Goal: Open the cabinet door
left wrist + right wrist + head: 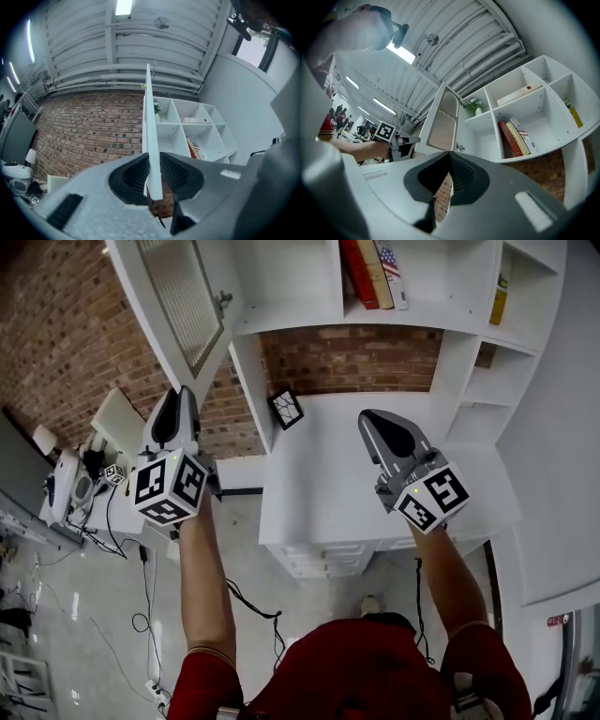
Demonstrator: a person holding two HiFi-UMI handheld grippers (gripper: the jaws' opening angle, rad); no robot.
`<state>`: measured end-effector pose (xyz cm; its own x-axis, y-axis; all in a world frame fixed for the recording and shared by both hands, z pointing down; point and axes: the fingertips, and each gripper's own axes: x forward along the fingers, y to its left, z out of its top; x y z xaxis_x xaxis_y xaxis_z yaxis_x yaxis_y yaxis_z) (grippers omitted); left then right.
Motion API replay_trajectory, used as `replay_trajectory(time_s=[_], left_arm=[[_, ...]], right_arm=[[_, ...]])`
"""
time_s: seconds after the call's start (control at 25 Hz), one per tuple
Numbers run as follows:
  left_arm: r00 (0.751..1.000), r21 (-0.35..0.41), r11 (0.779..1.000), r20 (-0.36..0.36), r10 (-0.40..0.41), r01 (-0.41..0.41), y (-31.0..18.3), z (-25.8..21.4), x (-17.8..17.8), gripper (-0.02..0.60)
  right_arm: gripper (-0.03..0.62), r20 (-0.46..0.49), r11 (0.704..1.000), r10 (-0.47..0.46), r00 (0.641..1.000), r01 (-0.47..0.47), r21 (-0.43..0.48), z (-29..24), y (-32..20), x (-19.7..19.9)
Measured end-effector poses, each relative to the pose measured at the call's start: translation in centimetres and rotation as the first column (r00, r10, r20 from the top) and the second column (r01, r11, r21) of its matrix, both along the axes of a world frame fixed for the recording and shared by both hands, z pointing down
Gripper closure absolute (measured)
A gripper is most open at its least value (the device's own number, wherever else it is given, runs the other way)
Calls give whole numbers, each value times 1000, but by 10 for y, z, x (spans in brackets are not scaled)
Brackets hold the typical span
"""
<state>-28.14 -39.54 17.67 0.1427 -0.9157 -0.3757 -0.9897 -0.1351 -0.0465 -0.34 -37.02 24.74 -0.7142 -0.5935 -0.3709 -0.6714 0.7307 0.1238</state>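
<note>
The left gripper (152, 174) is clenched on the free edge of the door (149, 117). The door stands upright and edge-on to it, swung out from the cabinet (286, 282) past the counter's (328, 488) left edge. The right gripper (449, 174) is closed on nothing and lies farther off.

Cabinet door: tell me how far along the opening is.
Done: the door stands swung well out from the shelf, baring the books. In hand: the left gripper is clamped on the door's edge. The right gripper is shut on nothing. Left: at most a little more swing, then letting go.
</note>
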Motion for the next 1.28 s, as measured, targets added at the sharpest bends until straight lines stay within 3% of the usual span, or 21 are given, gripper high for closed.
replay_trajectory(time_s=[0.28,0.52,0.84,1.08,1.28], left_arm=[[1000,5,1000,20,16,-16,9,0,-12,502],[999,21,1000,36,11,-12,44,5,-10,500],[988,18,991,88,130,-132,80,15,58,532],[982,6,984,72,176,-177,88,26,113,574],[977,11,979,69,202,-203,95,31,147,574]], right_arm=[[582,-29,1000,14,999,-14,-6,3,19,-13],[582,-45,1000,-3,999,3,-4,3,25,-18],[582,-7,998,-51,999,51,23,-15,33,-7],[582,4,995,-82,997,81,61,-24,48,7],[582,3,992,-101,995,100,80,-28,57,17]])
